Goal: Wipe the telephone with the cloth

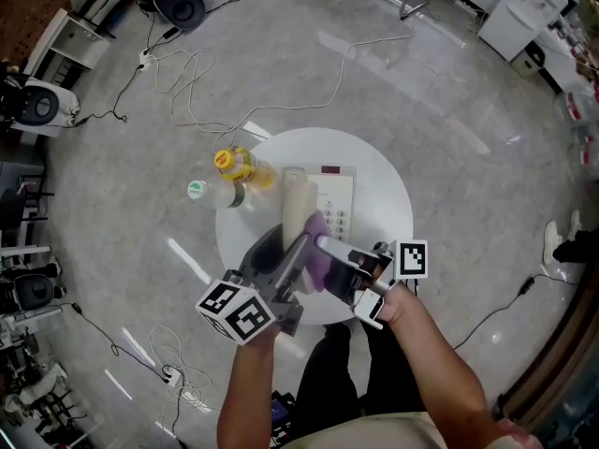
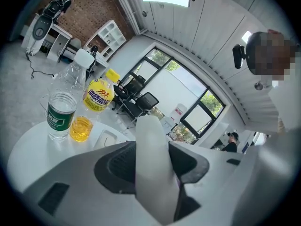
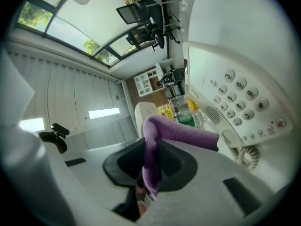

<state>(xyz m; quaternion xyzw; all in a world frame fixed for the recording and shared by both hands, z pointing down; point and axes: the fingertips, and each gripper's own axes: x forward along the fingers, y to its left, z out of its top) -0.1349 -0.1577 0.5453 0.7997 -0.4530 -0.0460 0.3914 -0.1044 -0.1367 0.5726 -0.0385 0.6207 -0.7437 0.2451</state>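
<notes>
A cream telephone base point(image 1: 335, 199) with a keypad lies on the round white table point(image 1: 374, 171). My left gripper point(image 1: 284, 241) is shut on its handset point(image 1: 297, 204), which fills the jaws in the left gripper view point(image 2: 153, 168) and stands over the base's left side. My right gripper point(image 1: 325, 247) is shut on a purple cloth point(image 1: 315, 235). The cloth point(image 3: 164, 135) folds over the jaws, close against the handset's near end. Beyond it show the handset point(image 3: 146, 111), the keypad point(image 3: 237, 98) and the coiled cord point(image 3: 247, 155).
Two bottles stand at the table's left edge: a yellow-capped one point(image 1: 238, 166) holding yellow drink and a clear one with a green label point(image 1: 211, 193). They also show in the left gripper view, yellow point(image 2: 98, 95) and clear point(image 2: 61, 112). Cables trail on the floor point(image 1: 187, 73).
</notes>
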